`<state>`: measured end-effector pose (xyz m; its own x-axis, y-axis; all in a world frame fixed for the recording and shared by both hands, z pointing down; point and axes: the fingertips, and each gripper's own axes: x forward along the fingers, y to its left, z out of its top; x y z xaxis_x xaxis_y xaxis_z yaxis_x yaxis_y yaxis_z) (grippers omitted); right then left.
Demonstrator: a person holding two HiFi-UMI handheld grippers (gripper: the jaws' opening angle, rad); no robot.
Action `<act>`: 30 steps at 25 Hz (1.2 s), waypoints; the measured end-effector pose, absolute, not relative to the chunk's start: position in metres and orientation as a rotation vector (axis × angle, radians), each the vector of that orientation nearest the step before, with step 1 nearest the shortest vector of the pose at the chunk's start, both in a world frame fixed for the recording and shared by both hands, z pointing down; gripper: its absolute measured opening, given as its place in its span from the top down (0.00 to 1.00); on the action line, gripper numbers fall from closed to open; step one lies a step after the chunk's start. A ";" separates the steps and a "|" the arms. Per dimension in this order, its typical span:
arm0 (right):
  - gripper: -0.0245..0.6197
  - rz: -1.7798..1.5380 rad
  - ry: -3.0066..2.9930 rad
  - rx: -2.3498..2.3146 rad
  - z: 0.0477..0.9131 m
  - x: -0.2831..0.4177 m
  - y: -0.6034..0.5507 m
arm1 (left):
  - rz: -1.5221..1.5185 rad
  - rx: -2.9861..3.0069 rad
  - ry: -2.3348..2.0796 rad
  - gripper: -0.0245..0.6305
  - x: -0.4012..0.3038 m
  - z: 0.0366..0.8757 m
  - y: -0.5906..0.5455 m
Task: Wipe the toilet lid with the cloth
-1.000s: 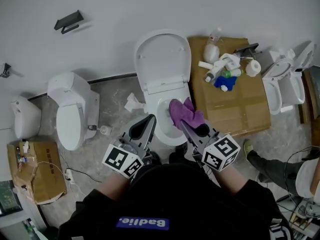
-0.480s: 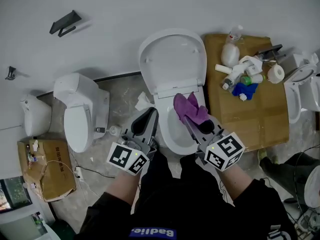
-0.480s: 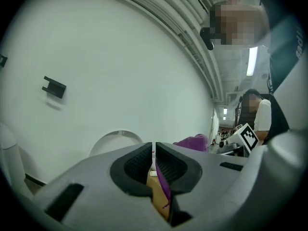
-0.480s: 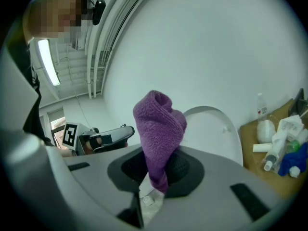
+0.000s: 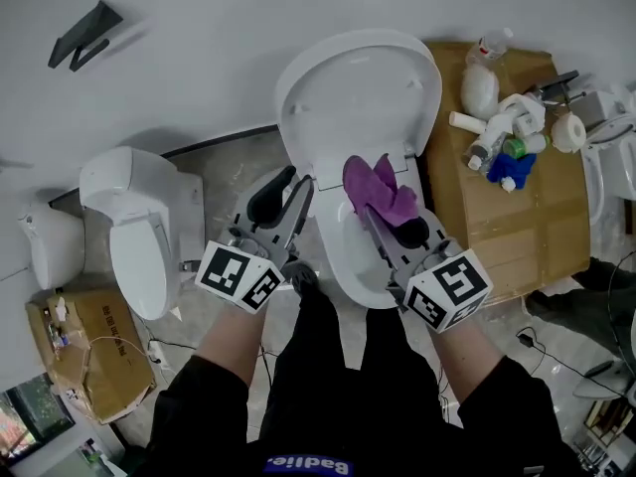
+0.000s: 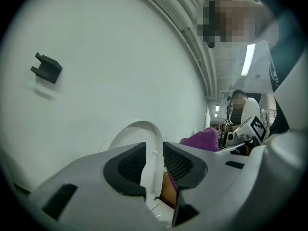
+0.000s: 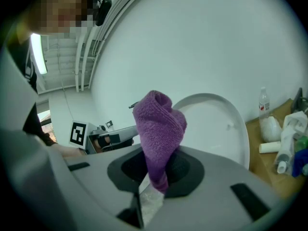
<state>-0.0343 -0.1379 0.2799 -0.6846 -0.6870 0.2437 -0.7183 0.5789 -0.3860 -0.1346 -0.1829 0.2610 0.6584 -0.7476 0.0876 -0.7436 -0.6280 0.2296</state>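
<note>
The white toilet lid (image 5: pixel 358 87) stands raised against the wall above the bowl (image 5: pixel 343 261). My right gripper (image 5: pixel 375 217) is shut on a purple cloth (image 5: pixel 378 189), which bunches up above the jaws just below the lid's hinge. In the right gripper view the cloth (image 7: pixel 159 124) rises from the right gripper (image 7: pixel 156 170), with the lid (image 7: pixel 216 124) behind it. My left gripper (image 5: pixel 298 195) hovers at the lid's lower left edge. Its jaws have just been opening, and nothing is pressed between them. The left gripper (image 6: pixel 155 160) shows the lid's rim (image 6: pixel 139 138) through the gap.
A cardboard box (image 5: pixel 497 227) to the right of the toilet carries bottles and a paper roll (image 5: pixel 502 127). A second toilet (image 5: pixel 139 227) stands at the left, with a smaller box (image 5: pixel 75 366) below it. A black bracket (image 5: pixel 79 33) hangs on the wall.
Both grippers have moved forward and down toward the raised lid, the right one carrying the cloth. The left gripper's jaws have parted.
</note>
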 end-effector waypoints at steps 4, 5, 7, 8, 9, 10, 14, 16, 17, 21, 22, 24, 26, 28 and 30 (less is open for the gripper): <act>0.86 0.688 -2.694 1.280 0.292 -0.049 -0.172 | 0.007 2.671 -1.157 0.71 -0.155 0.272 -0.227; 0.86 0.677 -2.686 1.294 0.294 -0.052 -0.181 | 0.027 2.684 -1.151 0.69 -0.159 0.276 -0.237; 0.86 0.655 -2.670 1.320 0.298 -0.057 -0.197 | 0.071 2.709 -1.133 0.66 -0.165 0.286 -0.258; 0.86 0.643 -2.662 1.331 0.301 -0.060 -0.206 | 0.093 2.719 -1.121 0.64 -0.167 0.291 -0.268; 0.86 0.630 -2.655 1.340 0.303 -0.062 -0.214 | 0.113 2.727 -1.111 0.63 -0.169 0.295 -0.278; 0.86 0.617 -2.649 1.348 0.306 -0.064 -0.222 | 0.128 2.733 -1.105 0.62 -0.170 0.299 -0.288; 0.86 0.564 -2.641 1.374 0.310 -0.067 -0.254 | 0.139 2.751 -1.071 0.61 -0.169 0.308 -0.321; 0.86 0.536 -2.648 1.387 0.310 -0.070 -0.268 | 0.146 2.777 -1.005 0.61 -0.162 0.313 -0.328; 0.86 0.523 -2.651 1.392 0.311 -0.073 -0.276 | 0.150 2.790 -0.974 0.61 -0.160 0.315 -0.331; 0.86 0.481 -2.673 1.401 0.310 -0.086 -0.300 | 0.139 2.814 -0.928 0.61 -0.163 0.316 -0.339; 0.86 0.470 -2.681 1.399 0.310 -0.089 -0.304 | 0.142 2.820 -0.923 0.61 -0.164 0.315 -0.339; 0.86 0.453 -2.694 1.391 0.309 -0.096 -0.312 | 0.157 2.835 -0.922 0.61 -0.165 0.315 -0.341; 0.86 0.446 -2.701 1.388 0.309 -0.101 -0.317 | 0.177 2.845 -0.920 0.61 -0.166 0.316 -0.344; 0.86 0.445 -2.703 1.393 0.310 -0.106 -0.321 | 0.188 2.856 -0.886 0.61 -0.165 0.317 -0.346; 0.86 0.442 -2.706 1.394 0.309 -0.110 -0.324 | 0.197 2.869 -0.836 0.61 -0.162 0.317 -0.346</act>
<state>-0.1101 -0.3245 0.3094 -0.5873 -0.7872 0.1881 -0.8061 0.5483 -0.2226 -0.1622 -0.3459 0.3171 0.8365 -0.5221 0.1663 -0.5414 -0.8343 0.1038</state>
